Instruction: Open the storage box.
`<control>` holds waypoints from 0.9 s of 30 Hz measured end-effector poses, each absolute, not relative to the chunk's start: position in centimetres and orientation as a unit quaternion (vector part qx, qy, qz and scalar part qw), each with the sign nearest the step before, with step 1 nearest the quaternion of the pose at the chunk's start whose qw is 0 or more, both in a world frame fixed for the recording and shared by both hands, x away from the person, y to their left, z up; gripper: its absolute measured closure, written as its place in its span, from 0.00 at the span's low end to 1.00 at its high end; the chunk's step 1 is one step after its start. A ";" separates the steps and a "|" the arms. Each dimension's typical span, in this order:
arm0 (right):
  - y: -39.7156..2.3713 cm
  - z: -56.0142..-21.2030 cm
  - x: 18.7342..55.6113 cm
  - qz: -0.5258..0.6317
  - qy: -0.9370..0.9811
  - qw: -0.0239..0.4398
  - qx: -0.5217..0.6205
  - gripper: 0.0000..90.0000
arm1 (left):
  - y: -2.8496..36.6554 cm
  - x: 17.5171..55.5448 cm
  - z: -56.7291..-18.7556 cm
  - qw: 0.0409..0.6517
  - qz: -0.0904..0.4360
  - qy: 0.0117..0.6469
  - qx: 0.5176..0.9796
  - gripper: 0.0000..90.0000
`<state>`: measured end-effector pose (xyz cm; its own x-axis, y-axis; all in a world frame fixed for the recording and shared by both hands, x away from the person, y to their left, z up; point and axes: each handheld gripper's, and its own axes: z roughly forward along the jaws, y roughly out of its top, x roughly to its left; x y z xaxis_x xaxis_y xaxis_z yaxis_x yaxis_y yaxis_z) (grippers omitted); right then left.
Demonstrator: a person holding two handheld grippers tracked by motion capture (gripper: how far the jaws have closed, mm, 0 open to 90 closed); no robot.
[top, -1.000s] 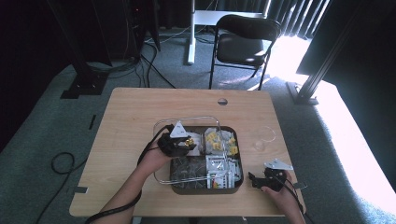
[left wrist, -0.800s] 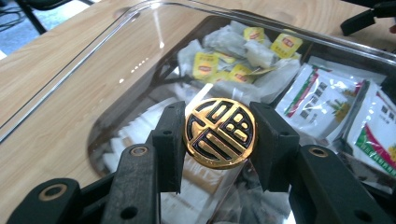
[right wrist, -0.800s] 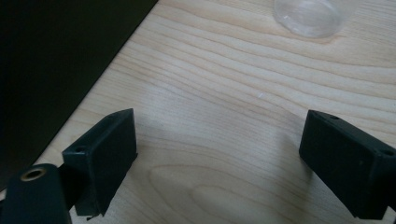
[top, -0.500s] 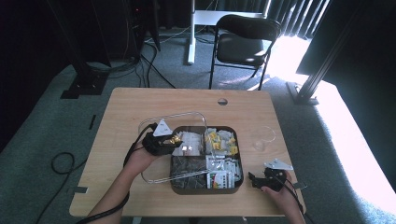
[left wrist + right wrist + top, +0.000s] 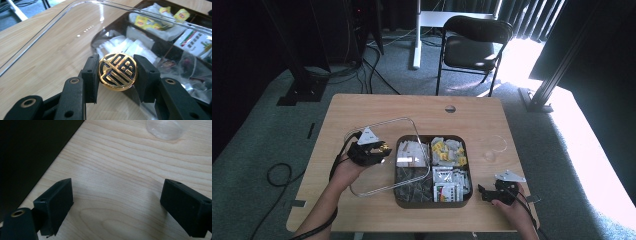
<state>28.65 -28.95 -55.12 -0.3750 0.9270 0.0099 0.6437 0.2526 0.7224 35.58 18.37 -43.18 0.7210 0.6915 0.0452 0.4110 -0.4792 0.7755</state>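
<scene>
The left tool [image 5: 117, 71] grips the round gold-and-black knob [image 5: 117, 71] of a clear plastic lid [image 5: 382, 152], its two black jaws closed tight on either side of the knob. The lid hangs half off the dark tea box [image 5: 464, 200], its left part out over the bare desk [image 5: 362, 107] while its right edge still overlaps the compartments of tea bags [image 5: 447, 151] and sachets. To finish the step well, the lid should be kept level and carried clear of the box rim before it is lowered flat onto the wood, with the grip released only once it rests. The right tool [image 5: 117, 202] sits low over the desk at the box's right, jaws spread wide and holding nothing; a clear cup [image 5: 163, 128] stands beyond it.
</scene>
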 end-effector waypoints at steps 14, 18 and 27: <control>-28.9 -55.1 28.6 0.328 0.761 0.216 0.516 0.12 | 23.7 35.2 -43.5 0.384 0.207 0.381 0.815 0.65; -28.9 -55.1 28.7 0.328 0.761 0.216 0.516 0.12 | 25.1 35.2 -43.8 0.382 0.215 0.399 0.805 0.65; -28.9 -55.1 28.7 0.328 0.762 0.216 0.516 0.12 | 27.5 34.7 -45.1 0.373 0.235 0.433 0.786 0.65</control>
